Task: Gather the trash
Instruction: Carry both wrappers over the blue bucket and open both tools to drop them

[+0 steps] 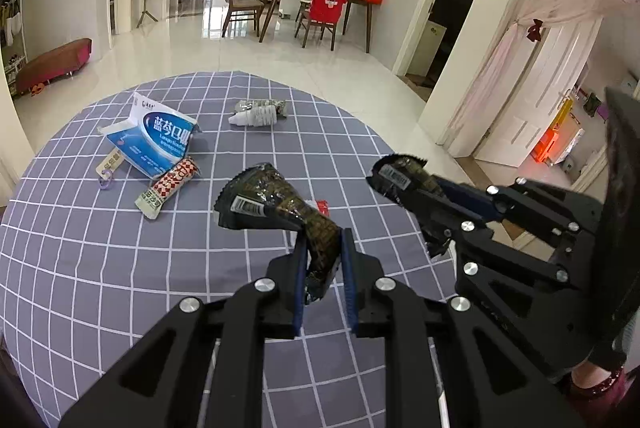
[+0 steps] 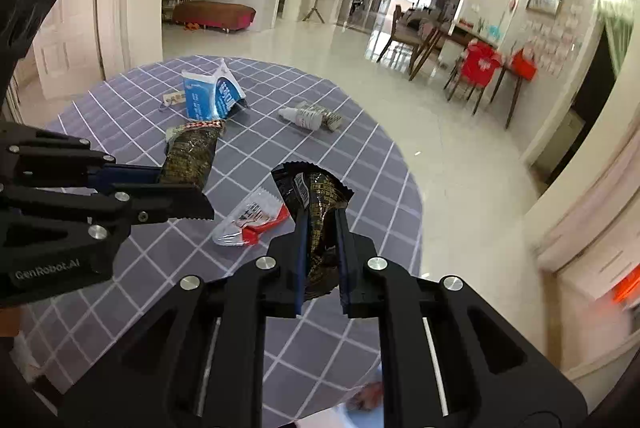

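Note:
My left gripper is shut on the twisted end of a dark, gold-printed snack wrapper, held above the table. My right gripper is shut on a second dark wrapper, also lifted. Each gripper shows in the other's view: the right gripper at the right, the left gripper at the left. On the checked cloth lie a blue-and-white box, a red-patterned wrapper, a small white bottle and a red-and-clear wrapper.
The round table has a grey-blue checked cloth. A paper tag with a purple ring lies beside the box. Beyond are a shiny tiled floor, a dining table with chairs and a low red bench.

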`<state>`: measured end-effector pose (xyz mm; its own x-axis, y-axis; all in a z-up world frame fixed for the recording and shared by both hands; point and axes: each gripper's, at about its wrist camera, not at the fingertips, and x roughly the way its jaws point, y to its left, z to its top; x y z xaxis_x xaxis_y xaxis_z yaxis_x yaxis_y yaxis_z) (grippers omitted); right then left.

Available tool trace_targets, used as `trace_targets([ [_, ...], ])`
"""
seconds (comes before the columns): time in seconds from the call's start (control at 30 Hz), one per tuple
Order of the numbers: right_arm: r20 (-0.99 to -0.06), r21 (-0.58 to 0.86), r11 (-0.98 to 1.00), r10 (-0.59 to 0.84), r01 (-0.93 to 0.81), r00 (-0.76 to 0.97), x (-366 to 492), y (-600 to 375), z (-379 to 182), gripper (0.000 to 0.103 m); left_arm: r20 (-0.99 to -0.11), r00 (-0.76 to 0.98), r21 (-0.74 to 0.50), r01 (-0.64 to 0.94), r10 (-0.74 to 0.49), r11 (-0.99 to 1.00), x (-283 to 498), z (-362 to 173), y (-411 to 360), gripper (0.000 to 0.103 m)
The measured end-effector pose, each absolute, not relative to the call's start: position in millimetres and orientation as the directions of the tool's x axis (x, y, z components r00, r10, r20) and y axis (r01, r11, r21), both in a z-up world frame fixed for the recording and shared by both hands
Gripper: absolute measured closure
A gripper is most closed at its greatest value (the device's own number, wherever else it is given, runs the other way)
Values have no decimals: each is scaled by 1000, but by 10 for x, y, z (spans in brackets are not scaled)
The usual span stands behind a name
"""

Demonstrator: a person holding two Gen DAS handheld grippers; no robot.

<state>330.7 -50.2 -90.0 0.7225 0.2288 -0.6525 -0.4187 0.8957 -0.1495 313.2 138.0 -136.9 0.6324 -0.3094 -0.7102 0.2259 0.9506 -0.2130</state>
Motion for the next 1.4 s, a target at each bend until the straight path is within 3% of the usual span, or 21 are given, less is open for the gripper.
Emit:
trace_targets([
  [0.33, -615, -3, 956, 229, -293, 755, 3059, -1358, -872, 90, -714, 592, -184, 358, -375, 915, 3067, -1322, 495, 87],
  [0.67, -622, 127, 992, 73, 9, 780, 2669, -2900, -1201, 90, -741, 506, -135, 530, -440, 837, 3088, -1539, -945, 87],
  [0.77, -628, 191, 979, 63, 75, 775, 2663, -3243, -1445, 80, -759, 474, -128, 563, -446, 817, 3131, -1694, -1281, 87],
  [0.83, -641, 224, 964, 35, 143, 767, 2659, -3451, -1650, 39, -777, 444, -134, 576, -446, 806, 3180, -1821, -1472, 87],
  [1.0, -662, 247, 945, 4, 213, 750, 2539, -3703, -1886, 40, -816, 386, -131, 603, -431, 787, 3218, -2131, -1807, 87],
  [1.4, -620, 235, 919, -109, 316, 777, 2258, -3944, -1842, 39, -851, 326, -118, 647, -413, 753, 3106, -2470, -2176, 87],
])
